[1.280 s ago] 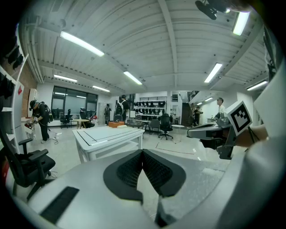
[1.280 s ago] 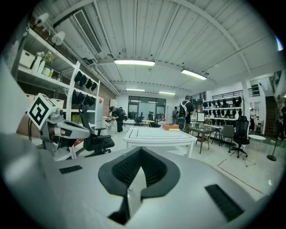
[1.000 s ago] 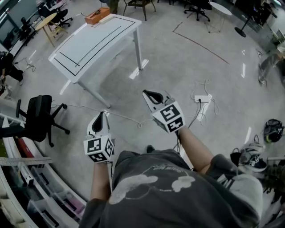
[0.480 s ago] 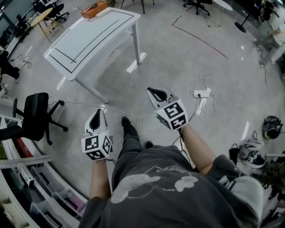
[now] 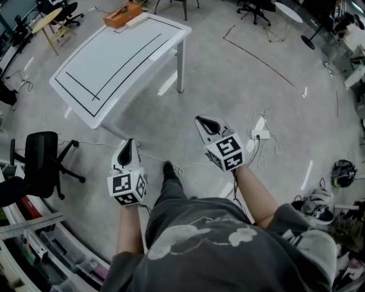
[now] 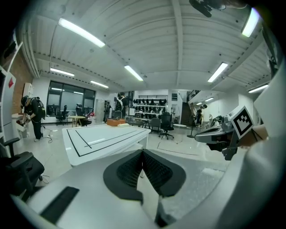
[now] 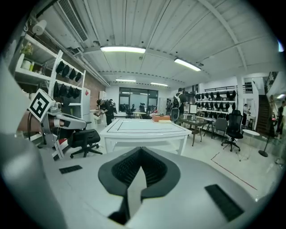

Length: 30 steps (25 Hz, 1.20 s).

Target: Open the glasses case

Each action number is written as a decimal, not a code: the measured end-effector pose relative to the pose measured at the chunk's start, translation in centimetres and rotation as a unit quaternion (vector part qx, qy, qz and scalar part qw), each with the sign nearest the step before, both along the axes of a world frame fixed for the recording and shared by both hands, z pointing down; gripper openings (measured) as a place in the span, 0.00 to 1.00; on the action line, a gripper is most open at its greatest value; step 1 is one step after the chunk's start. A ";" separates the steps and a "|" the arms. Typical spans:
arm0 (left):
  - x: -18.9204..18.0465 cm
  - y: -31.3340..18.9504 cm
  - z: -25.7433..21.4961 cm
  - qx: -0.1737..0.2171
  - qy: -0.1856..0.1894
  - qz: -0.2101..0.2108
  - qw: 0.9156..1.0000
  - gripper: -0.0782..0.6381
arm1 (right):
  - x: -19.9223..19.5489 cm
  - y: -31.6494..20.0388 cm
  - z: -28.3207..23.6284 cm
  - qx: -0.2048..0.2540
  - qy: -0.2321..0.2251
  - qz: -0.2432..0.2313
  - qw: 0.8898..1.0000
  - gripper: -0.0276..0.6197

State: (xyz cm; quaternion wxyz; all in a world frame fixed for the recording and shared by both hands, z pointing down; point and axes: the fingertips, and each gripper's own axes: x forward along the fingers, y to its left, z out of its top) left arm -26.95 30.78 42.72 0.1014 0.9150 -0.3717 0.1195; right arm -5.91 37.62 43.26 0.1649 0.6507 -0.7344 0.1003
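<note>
The grey concrete floor (image 5: 239,85) fills most of the head view. On it stands a white rectangular worktop (image 5: 114,63) edged with a black line, well ahead of me; its nearer legs are partly hidden under the slab. A black wheeled office chair (image 5: 40,165) stands to the left and is cut off in part by the view's edge.

My left tongs (image 5: 128,142) and right tongs (image 5: 204,121) hang over bare floor, well apart from the worktop and from each other. In each gripper view the two black ribbed pads meet at the tip. Both tongs are clenched with nothing between them.

At the worktop's far corner sits an orange-brown oblong box (image 5: 122,15), with a pale flat item (image 5: 137,21) just beside it. Both are too small to make out in any view. I cannot tell which of them, if either, is the glasses case, nor whether it is closed.
</note>
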 end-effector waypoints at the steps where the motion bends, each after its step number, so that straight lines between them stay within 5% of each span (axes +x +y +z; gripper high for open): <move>1: 0.4 -1.8 0.0 -0.002 0.001 0.001 1.000 0.11 | 0.4 -1.7 0.1 -0.003 0.002 0.001 1.000 0.04; 13: 4.2 -18.5 -1.1 -0.016 0.015 0.039 0.999 0.11 | 3.5 -17.8 -2.0 -0.007 0.001 0.039 0.999 0.04; 30: 5.0 -26.0 -0.6 -0.016 0.010 -0.010 1.000 0.11 | 7.4 -27.7 -0.9 0.000 -0.003 0.005 1.000 0.04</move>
